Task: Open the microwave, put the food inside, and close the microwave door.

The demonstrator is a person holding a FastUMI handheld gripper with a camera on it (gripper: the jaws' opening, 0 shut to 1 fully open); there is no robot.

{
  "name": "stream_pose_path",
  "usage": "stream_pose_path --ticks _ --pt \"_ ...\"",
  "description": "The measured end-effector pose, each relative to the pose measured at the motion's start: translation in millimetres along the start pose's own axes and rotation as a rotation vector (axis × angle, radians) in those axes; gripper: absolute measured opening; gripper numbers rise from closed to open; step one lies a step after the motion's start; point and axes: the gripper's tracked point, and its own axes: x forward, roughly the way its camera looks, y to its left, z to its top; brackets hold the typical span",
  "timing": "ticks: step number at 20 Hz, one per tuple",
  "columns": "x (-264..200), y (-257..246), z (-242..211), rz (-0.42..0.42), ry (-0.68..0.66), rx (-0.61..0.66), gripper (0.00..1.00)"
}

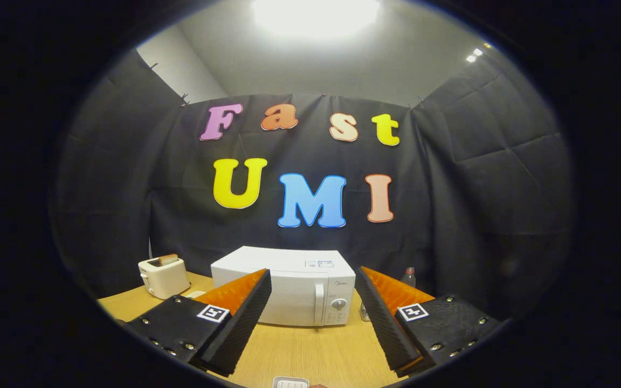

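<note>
Gripper view: the gripper (313, 302) hangs released, fingers spread wide with nothing between them. The closed white microwave (289, 291) stands beyond them at twelve o'clock on the wooden table (310, 350), its upright door handle (319, 304) facing the fingers.

My gripper (313, 302) is spread wide, empty, closed white microwave (289, 285) beyond the fingers, toaster (163, 276) at its left.

Small brand mark on the microwave (299, 288) front, too small to read
</note>
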Motion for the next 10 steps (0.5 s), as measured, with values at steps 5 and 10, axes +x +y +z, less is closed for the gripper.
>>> stream_pose_path --ticks 5,10 --pt "17.4 -12.0 -8.8 -0.009 0.016 -0.002 0.98" --pt "54.4 -23.0 -19.8 -0.005 0.035 0.004 0.98"
